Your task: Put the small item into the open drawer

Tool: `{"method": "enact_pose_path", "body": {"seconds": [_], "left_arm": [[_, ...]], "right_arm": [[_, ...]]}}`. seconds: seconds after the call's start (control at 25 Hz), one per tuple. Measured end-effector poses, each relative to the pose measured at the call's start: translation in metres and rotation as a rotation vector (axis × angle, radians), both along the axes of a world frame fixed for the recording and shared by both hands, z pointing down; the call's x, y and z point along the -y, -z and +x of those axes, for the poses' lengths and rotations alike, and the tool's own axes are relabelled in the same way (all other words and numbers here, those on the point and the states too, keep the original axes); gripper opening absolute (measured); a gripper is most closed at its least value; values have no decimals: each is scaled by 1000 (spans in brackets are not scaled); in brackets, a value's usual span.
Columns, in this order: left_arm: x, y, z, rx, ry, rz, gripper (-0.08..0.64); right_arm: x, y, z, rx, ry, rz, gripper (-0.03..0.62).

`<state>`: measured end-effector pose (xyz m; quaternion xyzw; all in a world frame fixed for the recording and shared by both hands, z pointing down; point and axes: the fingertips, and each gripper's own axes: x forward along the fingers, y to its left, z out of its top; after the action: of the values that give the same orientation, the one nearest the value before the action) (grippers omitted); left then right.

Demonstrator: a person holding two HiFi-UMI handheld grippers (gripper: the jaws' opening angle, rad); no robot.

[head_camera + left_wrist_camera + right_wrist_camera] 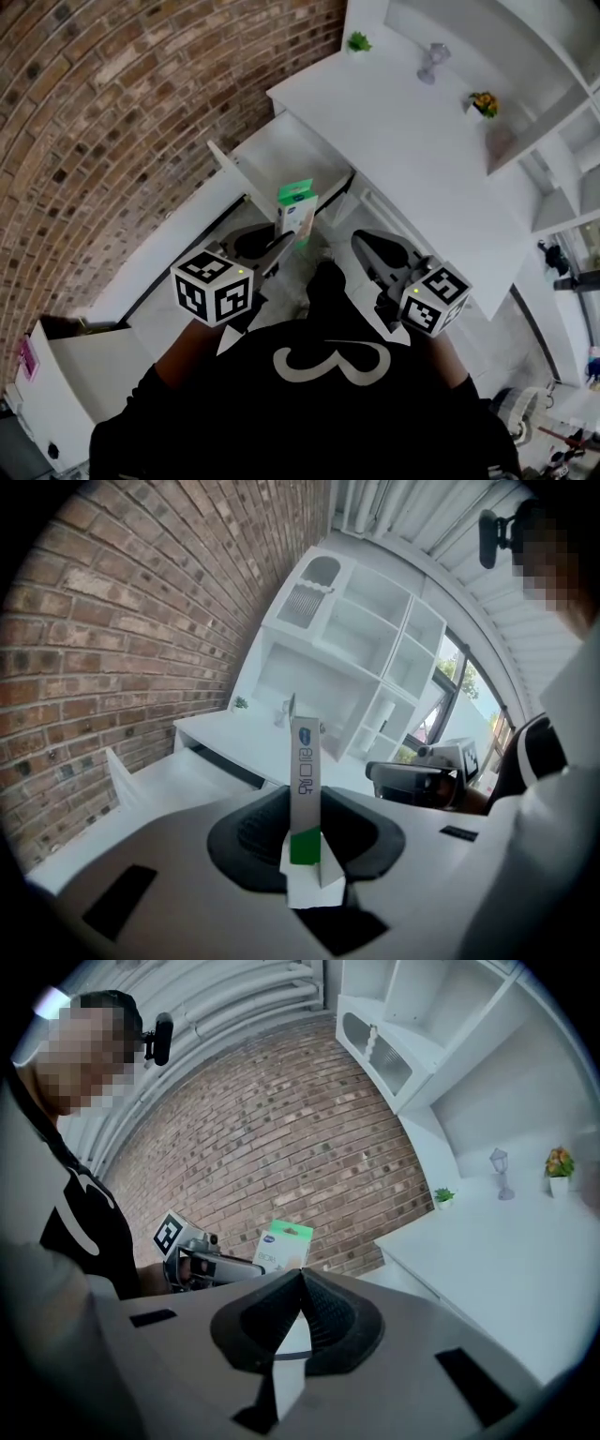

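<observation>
Green-and-white carton (297, 210) hangs just short of the open drawer (281, 150), pinched upright in the left gripper (277, 246).

Carrying looks to be the step in hand: at mid-frame of the head view the carton sits just below the drawer, which juts from under the white surface (412, 150). The next move likely calls for a reach forward over the drawer, then a release. The right gripper (367, 247) is clenched on nothing. The carton's print is too small to read, and the person's dark shirt blocks the lower frame.
</observation>
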<state>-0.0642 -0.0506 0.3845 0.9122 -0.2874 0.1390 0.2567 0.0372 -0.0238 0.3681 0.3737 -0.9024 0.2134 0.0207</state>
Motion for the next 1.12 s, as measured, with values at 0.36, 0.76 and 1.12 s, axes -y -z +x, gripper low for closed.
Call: {"method": "enact_pose_path", "body": {"seconds": [0.36, 0.76, 1.12], "left_arm": [[51, -19, -6, 40, 79, -27, 95], [126, -48, -11, 90, 155, -90, 95], [174, -89, -10, 145, 182, -149, 95]], "right_arm": [[59, 1, -6, 9, 72, -15, 9], [143, -7, -9, 3, 164, -50, 9], [191, -27, -13, 23, 206, -94, 11]]}}
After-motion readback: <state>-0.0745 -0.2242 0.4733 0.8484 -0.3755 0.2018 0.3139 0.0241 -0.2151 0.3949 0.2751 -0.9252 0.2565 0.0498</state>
